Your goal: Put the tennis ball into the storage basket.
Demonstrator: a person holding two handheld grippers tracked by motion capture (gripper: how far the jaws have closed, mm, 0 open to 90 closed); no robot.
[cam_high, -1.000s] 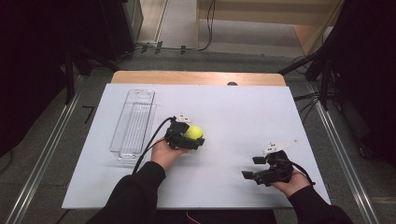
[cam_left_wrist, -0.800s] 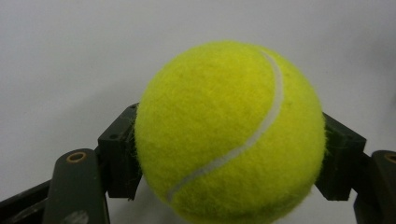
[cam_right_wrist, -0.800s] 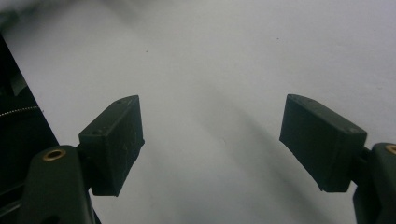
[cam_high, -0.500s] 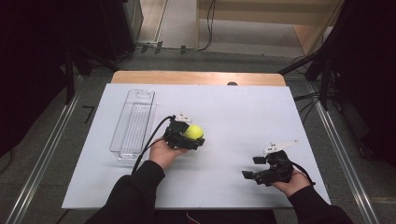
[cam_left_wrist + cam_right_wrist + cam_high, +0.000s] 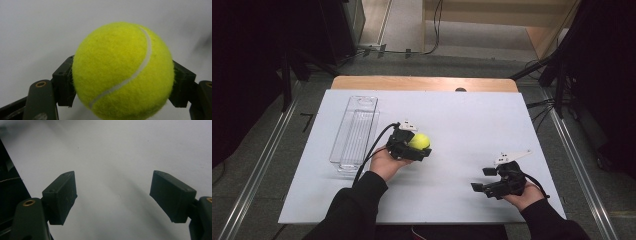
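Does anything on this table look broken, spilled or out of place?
Nothing stands out. The clear plastic tray lies flat and empty on the white table, the left gripper holds an intact yellow tennis ball, and the right gripper is open and empty.

Place: you are working in a lab-style recording bay, not a home or a shop.
Tabletop: a plain white sheet covers it, with a bare wooden edge showing at the far side.
Surroundings: black curtains close you in on the left and right, leaving the bay dark around the lit work area.
Floor: grey carpet, with metal rails running along both sides of the tabletop.
Wiring: loose black cables trail over the floor at the right and behind the tabletop.
Beyond: light wooden panels stand at the back.
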